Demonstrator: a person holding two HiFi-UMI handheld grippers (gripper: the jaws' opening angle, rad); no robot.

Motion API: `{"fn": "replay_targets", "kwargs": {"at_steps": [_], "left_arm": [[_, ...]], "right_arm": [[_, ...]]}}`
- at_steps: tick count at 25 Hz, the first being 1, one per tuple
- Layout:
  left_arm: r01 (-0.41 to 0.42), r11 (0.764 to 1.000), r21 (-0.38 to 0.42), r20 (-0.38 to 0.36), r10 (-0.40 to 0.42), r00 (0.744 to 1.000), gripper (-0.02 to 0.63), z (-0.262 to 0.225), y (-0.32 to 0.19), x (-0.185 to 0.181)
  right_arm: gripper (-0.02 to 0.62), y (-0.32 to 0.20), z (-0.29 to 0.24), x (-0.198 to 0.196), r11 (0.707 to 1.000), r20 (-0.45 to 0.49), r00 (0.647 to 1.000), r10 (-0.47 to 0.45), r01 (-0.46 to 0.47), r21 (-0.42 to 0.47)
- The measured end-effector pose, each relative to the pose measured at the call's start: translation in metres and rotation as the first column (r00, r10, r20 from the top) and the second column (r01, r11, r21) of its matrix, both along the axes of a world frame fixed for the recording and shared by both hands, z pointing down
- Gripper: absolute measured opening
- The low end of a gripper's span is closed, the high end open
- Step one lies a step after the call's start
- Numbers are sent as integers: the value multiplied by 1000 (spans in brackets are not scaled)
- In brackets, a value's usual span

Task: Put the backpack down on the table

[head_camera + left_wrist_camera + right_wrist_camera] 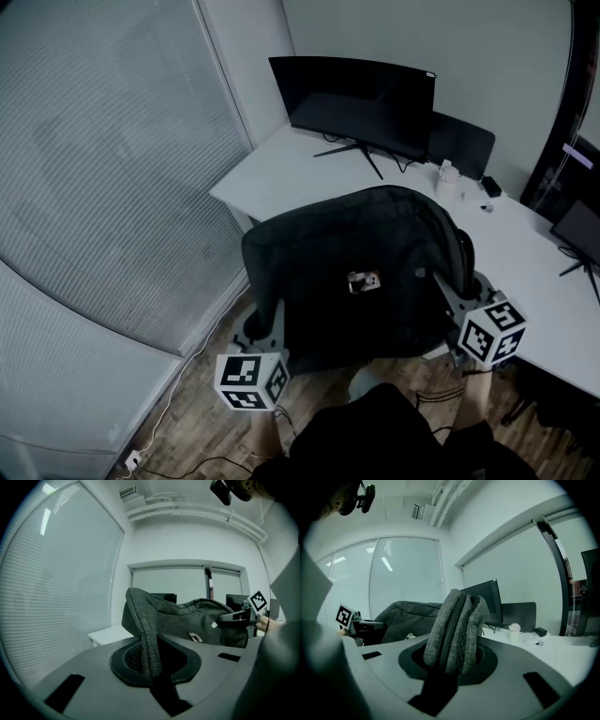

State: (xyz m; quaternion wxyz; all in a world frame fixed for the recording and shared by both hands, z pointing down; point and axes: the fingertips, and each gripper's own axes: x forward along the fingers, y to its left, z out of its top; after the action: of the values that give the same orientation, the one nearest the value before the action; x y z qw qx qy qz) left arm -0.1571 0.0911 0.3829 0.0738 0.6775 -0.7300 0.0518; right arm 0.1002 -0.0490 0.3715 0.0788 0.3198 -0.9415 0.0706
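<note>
I hold the backpack (pixel 361 272) at the worktop's (pixel 291 173) near edge
My left tongs (pixel 274 323) and right tongs (pixel 448 289) grip its sides; the worktop lies just beyond.

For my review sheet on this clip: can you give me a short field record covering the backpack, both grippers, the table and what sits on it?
backpack: dark grey, held up between both grippers at the table's near edge, not yet laid down
left gripper: shut on a thin fold of the backpack's fabric
right gripper: shut on a thick bunched fold of the backpack
table: white, corner-shaped
on table: black monitor and white cup, both beyond the backpack
task state: not done
</note>
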Motion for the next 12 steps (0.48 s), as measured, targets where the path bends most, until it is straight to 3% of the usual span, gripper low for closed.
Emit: {"fn": "replay_targets", "kwargs": {"at_steps": [12], "left_arm": [[0,1000,1,-12,0,1000,43,-2,-66,-46]], "right_arm": [[92,-66,-5,-46,1000,2,1000,3,-3,1]]}}
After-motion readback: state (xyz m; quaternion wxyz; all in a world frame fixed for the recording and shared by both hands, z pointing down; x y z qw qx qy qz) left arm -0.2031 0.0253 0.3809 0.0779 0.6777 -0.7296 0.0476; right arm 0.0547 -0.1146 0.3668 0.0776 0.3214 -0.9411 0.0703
